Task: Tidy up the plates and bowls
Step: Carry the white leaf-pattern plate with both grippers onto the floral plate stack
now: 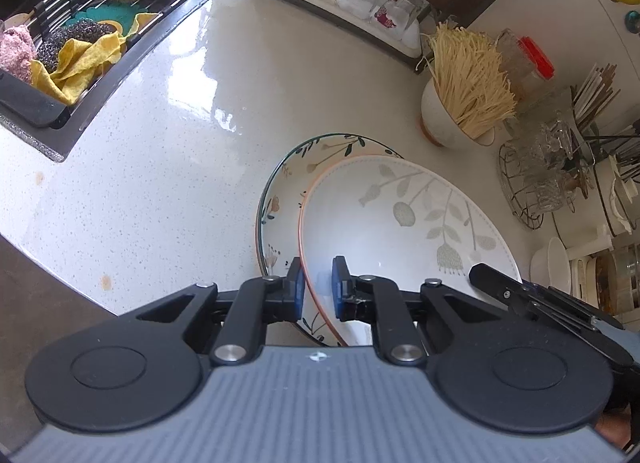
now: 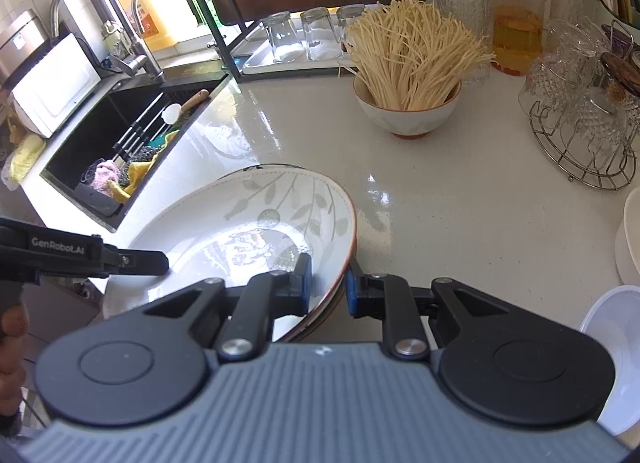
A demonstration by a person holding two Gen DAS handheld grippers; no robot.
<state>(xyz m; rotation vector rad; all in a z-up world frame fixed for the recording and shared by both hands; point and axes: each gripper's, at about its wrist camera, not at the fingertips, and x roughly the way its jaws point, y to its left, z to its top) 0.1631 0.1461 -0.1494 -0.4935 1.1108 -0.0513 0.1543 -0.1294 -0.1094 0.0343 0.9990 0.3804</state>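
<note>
Both the left gripper (image 1: 318, 289) and right gripper (image 2: 328, 289) straddle, slightly spread, the leaf-patterned plate's (image 1: 400, 215) rim.

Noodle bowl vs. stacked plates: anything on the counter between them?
Nothing: bare counter separates the noodle bowl from the top plate, clearest in the right wrist view.

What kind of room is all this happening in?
Most likely a home kitchen: a black sink with curved taps, upturned drinking glasses drying on a tray, and leaf-patterned plates on a pale countertop.
</note>
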